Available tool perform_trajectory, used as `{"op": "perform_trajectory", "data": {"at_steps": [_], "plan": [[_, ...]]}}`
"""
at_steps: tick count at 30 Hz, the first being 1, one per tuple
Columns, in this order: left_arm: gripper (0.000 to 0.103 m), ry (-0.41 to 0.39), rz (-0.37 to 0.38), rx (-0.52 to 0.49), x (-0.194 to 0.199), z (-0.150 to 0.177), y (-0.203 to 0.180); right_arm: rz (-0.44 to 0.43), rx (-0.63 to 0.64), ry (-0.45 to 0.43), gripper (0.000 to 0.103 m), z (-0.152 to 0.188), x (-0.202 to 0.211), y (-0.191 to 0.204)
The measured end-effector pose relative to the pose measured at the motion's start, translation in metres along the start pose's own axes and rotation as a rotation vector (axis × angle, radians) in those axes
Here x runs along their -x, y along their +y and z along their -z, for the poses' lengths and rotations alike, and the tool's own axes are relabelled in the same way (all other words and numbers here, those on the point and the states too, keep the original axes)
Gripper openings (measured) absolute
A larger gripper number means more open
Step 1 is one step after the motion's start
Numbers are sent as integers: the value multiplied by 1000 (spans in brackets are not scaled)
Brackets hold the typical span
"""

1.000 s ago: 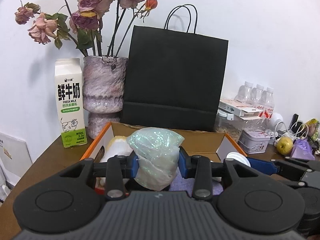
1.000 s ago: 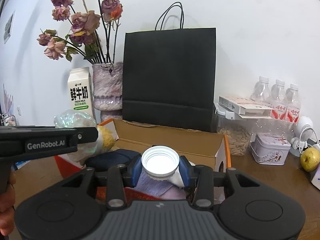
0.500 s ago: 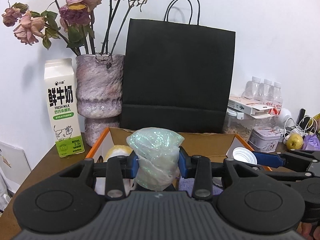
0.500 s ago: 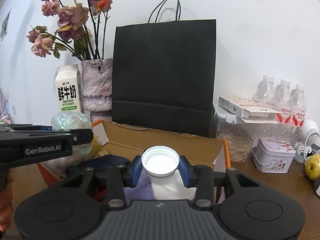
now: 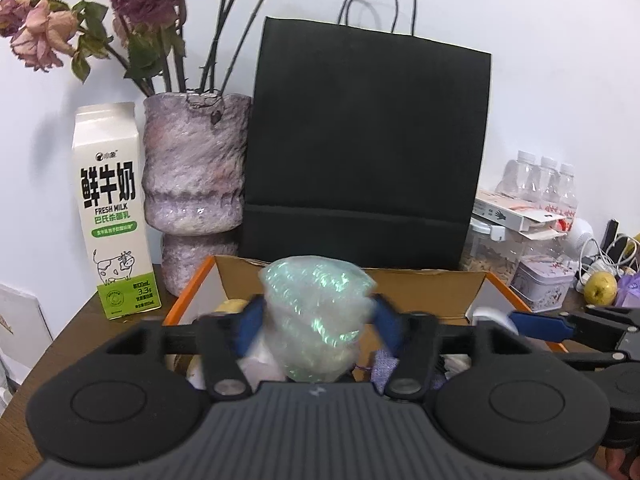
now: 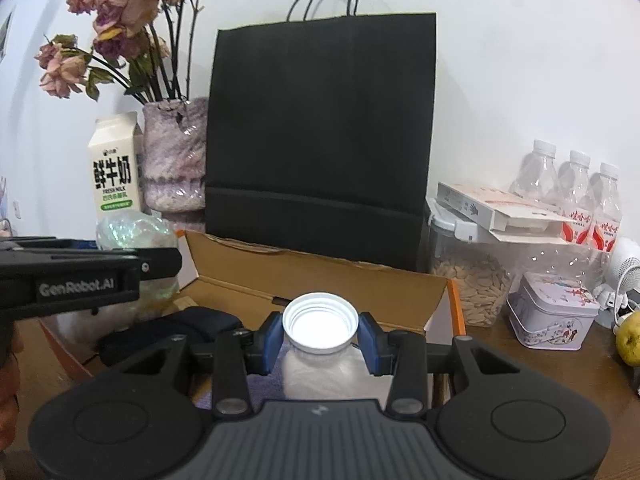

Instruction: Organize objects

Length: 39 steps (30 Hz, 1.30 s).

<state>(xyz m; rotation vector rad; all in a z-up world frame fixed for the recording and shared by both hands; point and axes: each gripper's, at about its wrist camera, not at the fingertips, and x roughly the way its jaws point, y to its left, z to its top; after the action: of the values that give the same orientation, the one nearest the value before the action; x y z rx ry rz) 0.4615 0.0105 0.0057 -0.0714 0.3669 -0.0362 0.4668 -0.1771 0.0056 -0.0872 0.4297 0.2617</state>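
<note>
My left gripper [image 5: 318, 322] is over the left part of an open orange cardboard box [image 5: 420, 286]. An iridescent crinkled plastic pouch [image 5: 316, 320] stands between its blue pads, which are blurred and a little apart from it. The pouch also shows in the right wrist view [image 6: 132, 236]. My right gripper [image 6: 320, 334] is shut on a white-capped plastic jar [image 6: 319, 324] over the box's right part [image 6: 320, 280]. In the box lie dark cloth [image 6: 172, 330], a purple cloth and a yellow item.
Behind the box stand a black paper bag [image 5: 366, 148], a purple vase with dried roses [image 5: 194, 176] and a milk carton [image 5: 110, 208]. At the right are a seed jar [image 6: 468, 280], a small tin [image 6: 554, 316], water bottles [image 6: 572, 184] and an apple [image 5: 600, 288].
Both grippers have moved forward toward the bag. The left pads have spread slightly off the pouch and look blurred. The right gripper still holds the jar.
</note>
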Motion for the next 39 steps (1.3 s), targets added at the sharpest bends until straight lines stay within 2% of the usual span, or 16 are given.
{"op": "perform_trajectory", "data": {"at_steps": [1, 2, 4, 14, 21, 28, 39], "plan": [[92, -12, -11, 6, 1, 0, 1, 7, -4, 5, 57, 1, -1, -1], [103, -29, -27, 12, 2, 1, 2, 15, -7, 7, 79, 1, -2, -1], [103, -62, -55, 11, 5, 0, 3, 37, -6, 4, 100, 2, -2, -1], [103, -30, -63, 22, 2, 1, 6, 60, -22, 25, 103, 4, -4, -5], [103, -9, -43, 16, 18, 6, 10, 49, -16, 24, 103, 6, 9, -2], [103, 12, -60, 11, 56, 17, 16, 32, -31, 24, 103, 12, 43, 4], [103, 57, -88, -8, 138, 51, 19, 8, -66, 8, 103, 35, 122, 21]]}}
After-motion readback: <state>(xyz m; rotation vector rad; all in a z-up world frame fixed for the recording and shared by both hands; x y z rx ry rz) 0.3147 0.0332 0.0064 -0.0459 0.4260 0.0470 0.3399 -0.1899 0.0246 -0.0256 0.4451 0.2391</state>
